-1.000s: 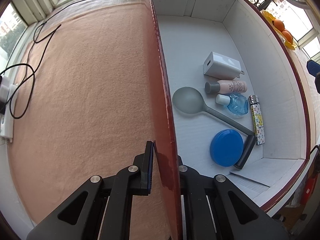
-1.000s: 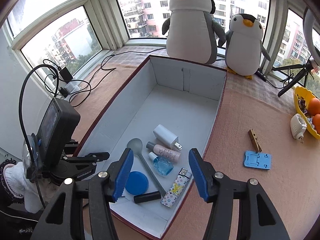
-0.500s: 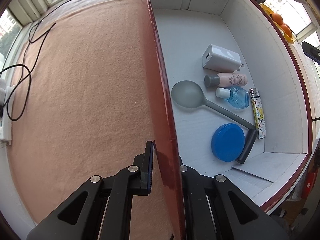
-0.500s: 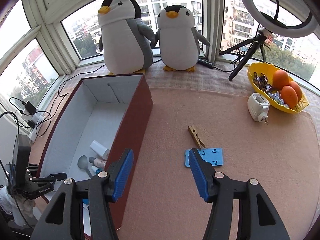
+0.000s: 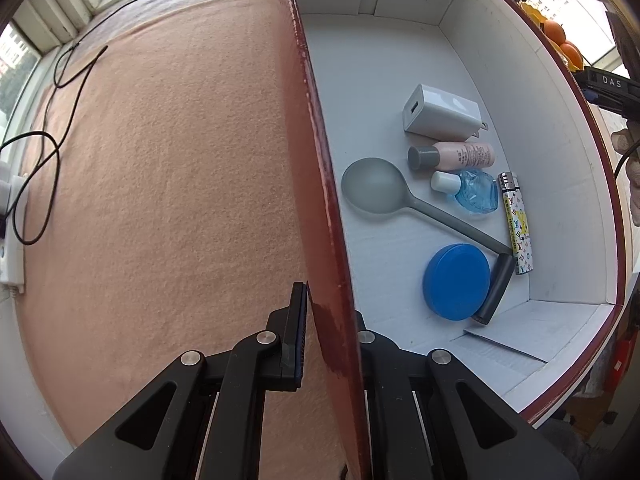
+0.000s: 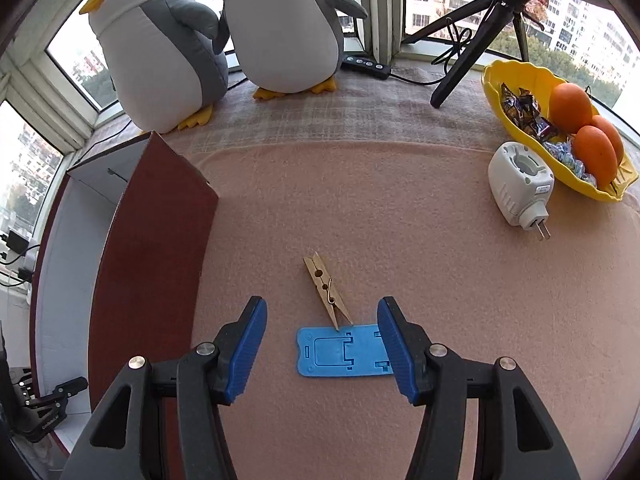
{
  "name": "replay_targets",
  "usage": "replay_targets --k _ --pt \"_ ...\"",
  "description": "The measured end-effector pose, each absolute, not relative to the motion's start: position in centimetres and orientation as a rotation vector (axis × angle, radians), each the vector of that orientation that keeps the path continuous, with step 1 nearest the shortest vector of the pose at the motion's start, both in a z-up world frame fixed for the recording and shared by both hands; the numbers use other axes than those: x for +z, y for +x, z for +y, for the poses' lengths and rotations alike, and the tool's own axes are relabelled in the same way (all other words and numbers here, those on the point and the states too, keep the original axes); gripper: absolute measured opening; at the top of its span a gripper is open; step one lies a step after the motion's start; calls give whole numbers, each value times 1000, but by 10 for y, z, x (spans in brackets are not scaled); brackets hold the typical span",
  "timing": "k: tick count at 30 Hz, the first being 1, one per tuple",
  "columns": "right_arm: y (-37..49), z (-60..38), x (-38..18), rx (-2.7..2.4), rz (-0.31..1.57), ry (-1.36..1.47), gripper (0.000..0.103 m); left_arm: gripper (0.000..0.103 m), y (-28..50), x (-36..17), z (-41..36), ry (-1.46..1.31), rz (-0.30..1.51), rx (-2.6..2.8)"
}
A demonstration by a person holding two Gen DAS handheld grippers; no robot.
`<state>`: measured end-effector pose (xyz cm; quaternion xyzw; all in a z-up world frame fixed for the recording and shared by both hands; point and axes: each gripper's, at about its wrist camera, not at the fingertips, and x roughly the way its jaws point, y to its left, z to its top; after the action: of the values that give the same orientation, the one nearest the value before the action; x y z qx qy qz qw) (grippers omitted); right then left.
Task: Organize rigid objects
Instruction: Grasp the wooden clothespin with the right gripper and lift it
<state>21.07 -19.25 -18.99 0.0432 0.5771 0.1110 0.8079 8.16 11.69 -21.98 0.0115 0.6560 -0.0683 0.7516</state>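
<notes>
My left gripper (image 5: 326, 320) is shut on the near wall of the dark red box (image 5: 316, 184). Inside the box lie a white charger (image 5: 440, 114), a pink bottle (image 5: 452, 156), a small blue bottle (image 5: 472, 192), a grey spoon (image 5: 376, 192), a blue round lid (image 5: 456, 276) and a patterned lighter (image 5: 516, 228). My right gripper (image 6: 322, 344) is open above the pink felt, with a flat blue phone stand (image 6: 340, 354) between its fingers and a wooden clothespin (image 6: 326, 290) just beyond. The box (image 6: 152, 232) stands to its left.
Two plush penguins (image 6: 224, 32) sit at the back. A white plug adapter (image 6: 520, 184) and a yellow fruit bowl (image 6: 560, 120) are at the right, with a tripod (image 6: 472, 32) behind. Cables and a power strip (image 5: 12, 208) lie left of the box.
My right gripper has swung from over the box to the right and lowered over the blue phone stand and clothespin. The left gripper keeps its hold on the box wall.
</notes>
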Motion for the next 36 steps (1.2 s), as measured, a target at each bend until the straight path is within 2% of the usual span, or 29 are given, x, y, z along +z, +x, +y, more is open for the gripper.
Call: replay_targets --k 6,10,18,26,36 --pt "222 -187 -210 233 1279 61 53 7 83 -222 119 20 1442 -149" --pt "227 -185 -221 226 1306 38 48 7 83 -225 120 18 1445 -147" --pt "231 -183 -235 202 1333 9 25 7 82 -227 124 9 1444 -143" --pt "227 -185 -236 182 1326 -17 11 7 80 -228 127 2 1438 -132" --pt "219 -187 -227 175 1279 -4 11 7 73 -224 120 14 1416 -116"
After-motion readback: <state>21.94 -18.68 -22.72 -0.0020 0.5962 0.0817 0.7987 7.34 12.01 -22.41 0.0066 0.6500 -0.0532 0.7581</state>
